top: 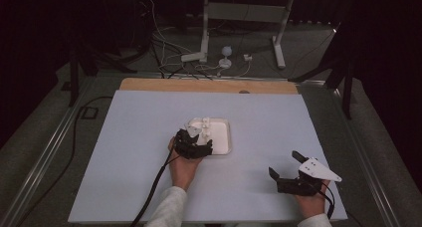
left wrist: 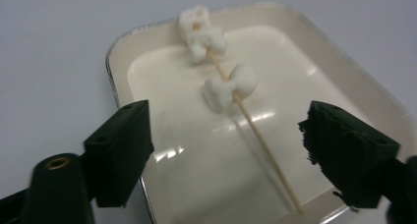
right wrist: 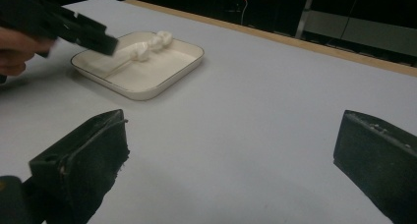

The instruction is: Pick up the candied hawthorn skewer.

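A shallow white square tray (top: 225,148) lies in the middle of the white table. In it rests a thin wooden skewer (left wrist: 260,140) with white marshmallows (left wrist: 231,86) threaded on its far half. My left gripper (top: 191,142) hovers over the tray's near left side. Its jaws stand open on either side of the skewer's bare end, with nothing touching the pads (left wrist: 123,145). My right gripper (top: 284,163) rests low near the table's front right, open and holding nothing. In the right gripper view the tray (right wrist: 162,86) and the left gripper (right wrist: 83,30) appear at the upper left.
A white sheet (top: 124,137) covers the table, with a wooden strip (top: 209,85) showing along the far edge. Beyond it stand a white metal stand (top: 204,48) and loose cables (top: 164,62) on the floor. A black cable (top: 154,187) trails from the left gripper.
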Motion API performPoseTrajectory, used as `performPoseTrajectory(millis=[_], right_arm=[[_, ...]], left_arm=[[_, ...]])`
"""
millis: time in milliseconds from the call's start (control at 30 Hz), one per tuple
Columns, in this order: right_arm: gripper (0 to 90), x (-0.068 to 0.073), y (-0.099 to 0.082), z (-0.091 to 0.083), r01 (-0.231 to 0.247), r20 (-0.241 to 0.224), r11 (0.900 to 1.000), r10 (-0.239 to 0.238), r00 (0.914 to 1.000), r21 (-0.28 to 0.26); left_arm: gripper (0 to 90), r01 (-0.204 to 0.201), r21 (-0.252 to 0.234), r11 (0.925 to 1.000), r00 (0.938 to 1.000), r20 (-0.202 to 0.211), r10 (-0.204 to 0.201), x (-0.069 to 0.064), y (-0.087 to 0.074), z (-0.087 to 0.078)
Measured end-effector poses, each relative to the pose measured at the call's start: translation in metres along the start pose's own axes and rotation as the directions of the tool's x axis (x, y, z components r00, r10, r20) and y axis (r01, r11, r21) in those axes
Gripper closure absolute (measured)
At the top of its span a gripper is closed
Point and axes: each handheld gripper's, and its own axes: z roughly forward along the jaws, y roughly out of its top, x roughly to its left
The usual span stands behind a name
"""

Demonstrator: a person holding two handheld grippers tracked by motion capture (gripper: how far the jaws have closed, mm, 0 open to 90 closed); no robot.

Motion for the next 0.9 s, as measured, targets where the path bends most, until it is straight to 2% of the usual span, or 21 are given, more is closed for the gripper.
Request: performPoseTrajectory(millis=[33, 67, 100, 133, 167, 200, 233, 300, 333, 367, 400, 433, 467, 500, 567, 600, 700, 900], right_arm=[[0.0, 0.000, 0.000, 0.000, 0.000, 0.001, 1.0000, 0.000, 1.0000, 0.000], [0.0, 0.000, 0.000, 0.000, 0.000, 0.001, 1.0000, 0.000, 1.0000, 0.000], [0.0, 0.000, 0.000, 0.000, 0.001, 0.000, 1.0000, -0.001, 1.0000, 0.000], [0.0, 0.000, 0.000, 0.000, 0.001, 0.001, 1.0000, -0.001, 1.0000, 0.000], [0.0, -0.001, 0.000, 0.000, 0.000, 0.000, 1.0000, 0.000, 1.0000, 0.001], [0.0, -0.001, 0.000, 0.000, 0.000, 0.000, 1.0000, 0.000, 1.0000, 0.001], [0.0, -0.001, 0.000, 0.000, -0.001, 0.000, 1.0000, 0.001, 1.0000, 0.003], [0.0, 0.000, 0.000, 0.000, 0.000, -0.001, 1.0000, 0.000, 1.0000, 0.003], [0.0, 0.000, 0.000, 0.000, 0.000, -0.001, 1.0000, 0.000, 1.0000, 0.003], [0.0, 0.000, 0.000, 0.000, 0.003, -0.002, 1.0000, -0.003, 1.0000, 0.002], [0.0, 0.000, 0.000, 0.000, 0.004, -0.002, 1.0000, -0.004, 1.0000, 0.003], [0.0, 0.000, 0.000, 0.000, 0.005, -0.003, 1.0000, -0.005, 1.0000, 0.004], [0.0, 0.000, 0.000, 0.000, 0.005, -0.003, 1.0000, -0.005, 1.0000, 0.004], [0.0, 0.001, 0.000, 0.001, 0.007, -0.004, 1.0000, -0.007, 1.0000, 0.006], [0.0, 0.001, 0.000, 0.001, 0.010, -0.005, 0.9999, -0.010, 0.9999, 0.009], [0.0, 0.001, 0.000, 0.001, 0.012, -0.005, 0.9999, -0.012, 0.9999, 0.009], [0.0, 0.001, 0.000, 0.001, 0.014, -0.003, 0.9999, -0.014, 0.9999, 0.010], [0.0, 0.001, 0.000, 0.000, 0.013, 0.001, 0.9999, -0.013, 0.9999, 0.008]], left_arm=[[25.9, -0.003, 0.014, 0.9999, 0.9999, -0.010, 0.003, -0.001, -0.001, 0.002], [25.9, -0.010, 0.032, 0.9994, 0.9997, -0.021, 0.010, -0.001, -0.002, 0.004], [40.0, -0.010, 0.045, 0.9989, 0.9998, -0.016, 0.011, -0.001, -0.003, 0.005], [45.0, -0.029, 0.062, 0.9976, 0.9995, -0.012, 0.030, -0.001, -0.004, 0.006], [48.7, -0.029, 0.062, 0.9976, 0.9995, -0.012, 0.030, -0.001, -0.004, 0.006], [48.7, -0.032, 0.065, 0.9974, 0.9994, -0.010, 0.033, -0.001, -0.004, 0.005], [58.4, -0.031, 0.069, 0.9971, 0.9994, -0.012, 0.032, -0.001, -0.004, 0.004], [66.1, -0.017, 0.078, 0.9968, 0.9998, -0.009, 0.018, 0.002, -0.003, 0.003], [66.1, -0.005, 0.084, 0.9965, 1.0000, -0.005, 0.005, 0.004, -0.002, 0.002], [75.1, 0.018, 0.087, 0.9960, 0.9998, 0.002, -0.018, 0.007, -0.002, 0.002], [78.5, 0.053, 0.095, 0.9941, 0.9984, 0.017, -0.054, 0.012, -0.001, 0.001], [83.7, 0.053, 0.095, 0.9941, 0.9984, 0.017, -0.054, 0.012, -0.001, 0.001], [83.7, 0.069, 0.099, 0.9928, 0.9971, 0.025, -0.071, 0.014, -0.001, 0.001], [88.9, 0.085, 0.101, 0.9913, 0.9954, 0.035, -0.089, 0.016, -0.002, 0.001], [89.9, 0.133, 0.103, 0.9858, 0.9878, 0.068, -0.140, 0.021, -0.002, 0.001], [90.0, 0.133, 0.103, 0.9858, 0.9878, 0.068, -0.140, 0.021, -0.002, 0.001], [90.0, 0.165, 0.101, 0.9812, 0.9787, 0.107, -0.175, 0.025, -0.001, -0.003], [90.0, 0.155, 0.100, 0.9829, 0.9759, 0.139, -0.168, 0.024, -0.001, -0.018]])
